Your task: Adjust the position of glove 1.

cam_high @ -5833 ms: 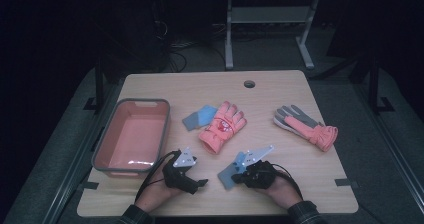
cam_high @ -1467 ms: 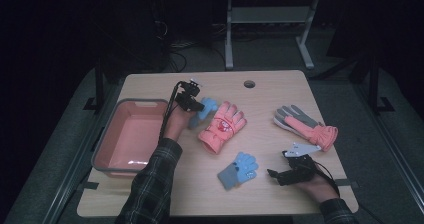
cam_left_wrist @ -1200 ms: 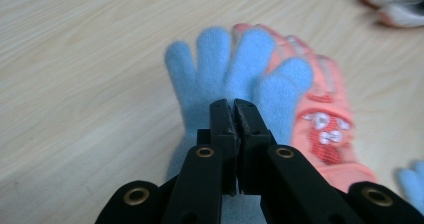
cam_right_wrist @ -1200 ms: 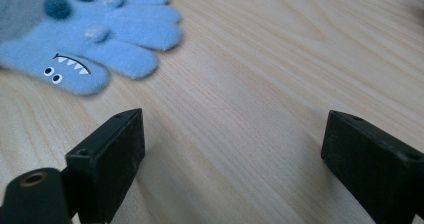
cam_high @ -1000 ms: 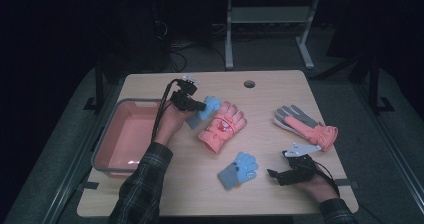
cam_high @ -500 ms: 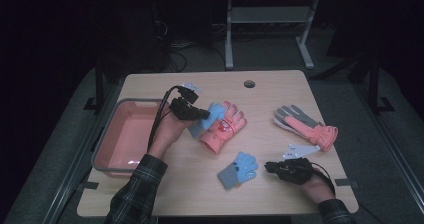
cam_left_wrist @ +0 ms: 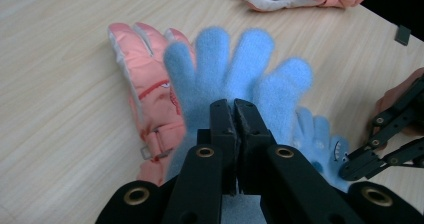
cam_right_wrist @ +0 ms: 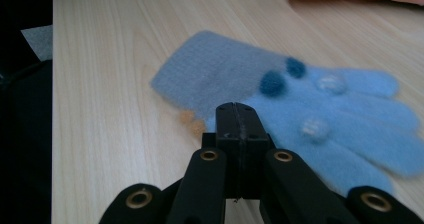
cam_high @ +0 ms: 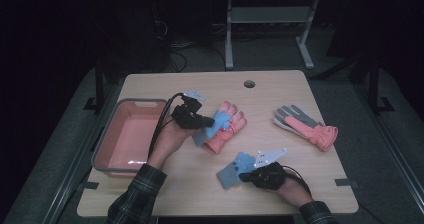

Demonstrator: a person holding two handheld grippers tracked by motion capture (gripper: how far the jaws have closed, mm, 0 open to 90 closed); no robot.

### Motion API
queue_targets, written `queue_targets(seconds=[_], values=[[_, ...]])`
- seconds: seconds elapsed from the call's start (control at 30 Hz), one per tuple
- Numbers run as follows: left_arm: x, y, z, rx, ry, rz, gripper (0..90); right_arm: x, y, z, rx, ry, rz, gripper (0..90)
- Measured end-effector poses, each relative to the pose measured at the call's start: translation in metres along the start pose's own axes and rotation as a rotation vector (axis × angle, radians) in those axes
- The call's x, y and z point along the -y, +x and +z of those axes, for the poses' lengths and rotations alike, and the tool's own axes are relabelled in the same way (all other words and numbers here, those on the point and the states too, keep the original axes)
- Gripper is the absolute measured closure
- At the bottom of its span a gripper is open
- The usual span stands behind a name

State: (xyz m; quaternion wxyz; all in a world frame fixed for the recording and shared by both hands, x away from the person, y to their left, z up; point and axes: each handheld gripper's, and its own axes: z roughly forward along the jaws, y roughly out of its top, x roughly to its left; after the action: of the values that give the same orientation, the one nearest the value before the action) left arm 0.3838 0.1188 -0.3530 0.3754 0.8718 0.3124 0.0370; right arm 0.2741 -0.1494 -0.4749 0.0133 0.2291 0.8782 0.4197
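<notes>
**Two blue gloves in two grippers, on a desk with a pink pair and a tub**

Item 1. Left gripper [cam_high: 204, 120]: held in the person's left hand above the middle of the desk [cam_high: 165, 194], cable trailing back over the wrist. Jaws pressed together on the cuff end of a blue fleece glove [cam_high: 212, 128]. In the left gripper view the glove [cam_left_wrist: 235, 79] fans its fingers out beyond the jaw tips, lifted clear of the wood and hanging partly over the near pink glove.

Item 2. Right gripper [cam_high: 246, 175]: held in the right hand at the front of the desk, grey three-cornered plate on top. Its jaws have just been closing and now stand together on the edge of the second blue glove [cam_high: 234, 168]. In the right gripper view that glove [cam_right_wrist: 300, 119] lies flat on the wood, cuff to the left, fingers to the right, with dark blue and pale pompoms on its back; the jaw tips meet at its near edge, close to the cuff.

Item 3. Pink ski glove, near [cam_high: 227, 131]: flat at mid-desk, fingers pointing away from the person, just beside and partly under the lifted blue glove.

Item 4. Pink ski glove, far [cam_high: 307, 129]: flat toward the right of the desk, grey palm side up, well apart from both grippers.

Item 5. Pink tub [cam_high: 102, 144]: rectangular, at the left edge of the desk, just beside the left forearm in its plaid sleeve [cam_high: 135, 196].
</notes>
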Motion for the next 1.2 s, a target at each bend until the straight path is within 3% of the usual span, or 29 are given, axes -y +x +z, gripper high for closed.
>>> queue_targets(seconds=[0.27,0.43,0.47,0.57,0.63,0.67,0.83,1.07,1.2], values=[[0.004,-0.012,-0.001,0.019,-0.010,0.017,87.9,-0.014,0.003,0.017,-0.015,-0.004,-0.010,90.0],[0.009,-0.019,0.000,0.034,-0.007,0.031,87.9,-0.014,-0.002,0.006,0.007,-0.050,0.007,89.1],[0.010,-0.020,0.001,0.037,0.002,0.044,87.9,-0.010,-0.008,-0.002,0.043,-0.059,0.023,86.2],[0.013,-0.026,0.004,0.052,0.004,0.047,87.9,-0.005,-0.016,-0.012,0.073,-0.063,0.038,80.2],[0.016,-0.033,0.008,0.068,0.014,0.058,87.9,0.005,-0.027,-0.028,0.141,-0.070,0.067,68.6],[0.016,-0.033,0.008,0.068,0.014,0.058,87.9,0.005,-0.027,-0.028,0.141,-0.070,0.067,68.6],[0.021,-0.049,0.020,0.097,0.041,0.084,87.9,0.021,-0.049,-0.050,0.298,-0.088,0.131,41.4],[0.031,-0.066,0.038,0.118,0.078,0.103,87.8,0.027,-0.058,-0.047,0.365,-0.044,0.154,28.1],[0.035,-0.072,0.048,0.112,0.109,0.115,87.8,0.028,-0.060,-0.045,0.380,-0.026,0.170,26.1]])
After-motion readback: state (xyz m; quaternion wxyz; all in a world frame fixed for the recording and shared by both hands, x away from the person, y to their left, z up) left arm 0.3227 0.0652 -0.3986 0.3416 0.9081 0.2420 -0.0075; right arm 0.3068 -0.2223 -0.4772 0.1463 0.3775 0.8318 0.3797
